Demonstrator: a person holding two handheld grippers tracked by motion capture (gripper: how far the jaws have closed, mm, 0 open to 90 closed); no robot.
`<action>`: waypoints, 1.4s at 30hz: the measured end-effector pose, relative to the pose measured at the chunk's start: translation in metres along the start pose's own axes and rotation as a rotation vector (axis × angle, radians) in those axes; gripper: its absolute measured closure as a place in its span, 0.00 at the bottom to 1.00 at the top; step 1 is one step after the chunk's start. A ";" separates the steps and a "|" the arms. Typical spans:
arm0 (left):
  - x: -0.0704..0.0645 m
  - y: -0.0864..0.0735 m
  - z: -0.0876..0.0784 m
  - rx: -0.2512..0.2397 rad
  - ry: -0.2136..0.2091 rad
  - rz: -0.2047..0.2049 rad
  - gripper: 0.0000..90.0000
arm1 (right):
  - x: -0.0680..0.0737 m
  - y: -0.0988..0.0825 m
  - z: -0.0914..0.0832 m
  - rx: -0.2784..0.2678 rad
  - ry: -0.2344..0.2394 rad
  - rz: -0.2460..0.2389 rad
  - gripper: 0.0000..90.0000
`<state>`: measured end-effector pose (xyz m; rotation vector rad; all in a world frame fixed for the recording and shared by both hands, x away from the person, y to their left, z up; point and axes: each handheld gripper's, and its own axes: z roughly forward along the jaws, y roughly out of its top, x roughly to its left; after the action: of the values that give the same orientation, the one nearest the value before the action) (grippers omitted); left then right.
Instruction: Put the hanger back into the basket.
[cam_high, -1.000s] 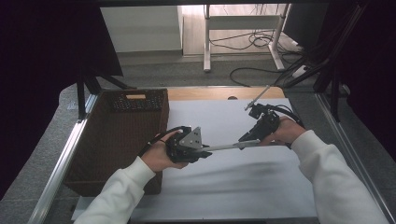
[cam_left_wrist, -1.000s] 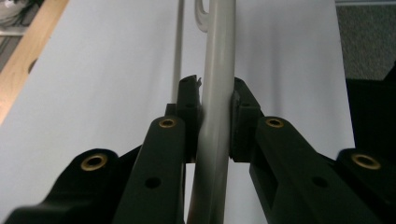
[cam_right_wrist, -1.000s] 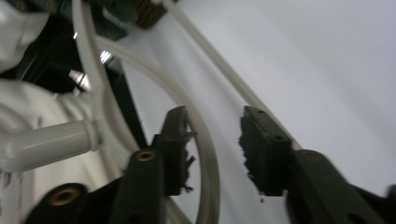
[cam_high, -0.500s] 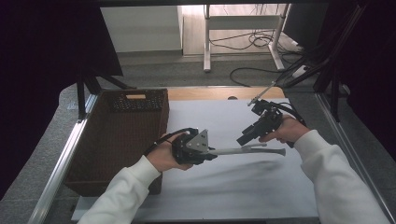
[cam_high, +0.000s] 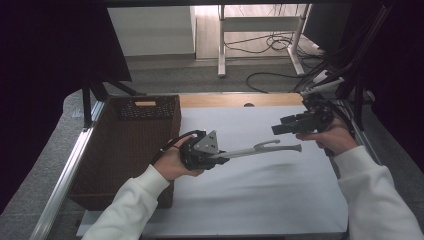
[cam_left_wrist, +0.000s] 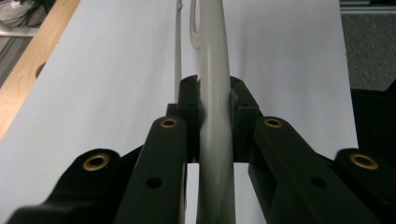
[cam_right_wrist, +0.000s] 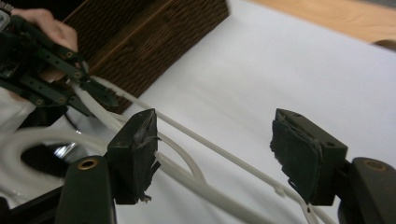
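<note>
Between the jaws of the left gripper (cam_high: 222, 159) sits one end of what looks like a white plastic clothes hanger (cam_high: 260, 149). The jaws are pressed tight on its thick bar, as the left gripper view shows plainly. From there the hanger reaches out level above the white table cover (cam_high: 260, 210) toward the right gripper (cam_high: 277, 129), which hangs just above and beyond the free end. Its jaws have just been opening and now stand wide apart. In the right gripper view the hanger's rods pass below the gap, and neither pad touches them.

The whole hanger therefore hangs from one grip at its very end, which is the main risk. A long bar held this way can turn in the pads, so the far end could sag onto the cover or swing sideways if the left hand moves fast or twists.

A second risk is the right gripper itself. It is near the free tip, and a careless move down or across could knock the hanger and lever it out of the left jaws.

On the other side of the left gripper stands the dark wicker basket (cam_high: 176, 125), close by. If the hanger is meant to go there, its long free end, small notch or thin rod could catch on the rim or the weave unless it is lifted clear and angled in.
</note>
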<state>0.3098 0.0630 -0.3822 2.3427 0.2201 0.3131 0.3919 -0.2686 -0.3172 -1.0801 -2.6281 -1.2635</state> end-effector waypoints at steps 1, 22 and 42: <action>0.001 0.000 -0.002 -0.003 0.003 -0.005 0.89 | 0.002 -0.006 -0.006 -0.019 -0.038 0.003 0.33; 0.016 -0.015 -0.058 -0.133 0.095 -0.168 0.89 | 0.017 -0.119 0.002 -0.121 -0.135 0.017 0.32; 0.023 -0.086 -0.134 -0.209 0.251 -0.309 0.89 | 0.014 -0.126 0.017 -0.075 -0.141 0.011 0.30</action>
<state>0.2878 0.2184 -0.3467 2.0232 0.6327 0.4521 0.3102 -0.3027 -0.4093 -1.2374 -2.6903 -1.3413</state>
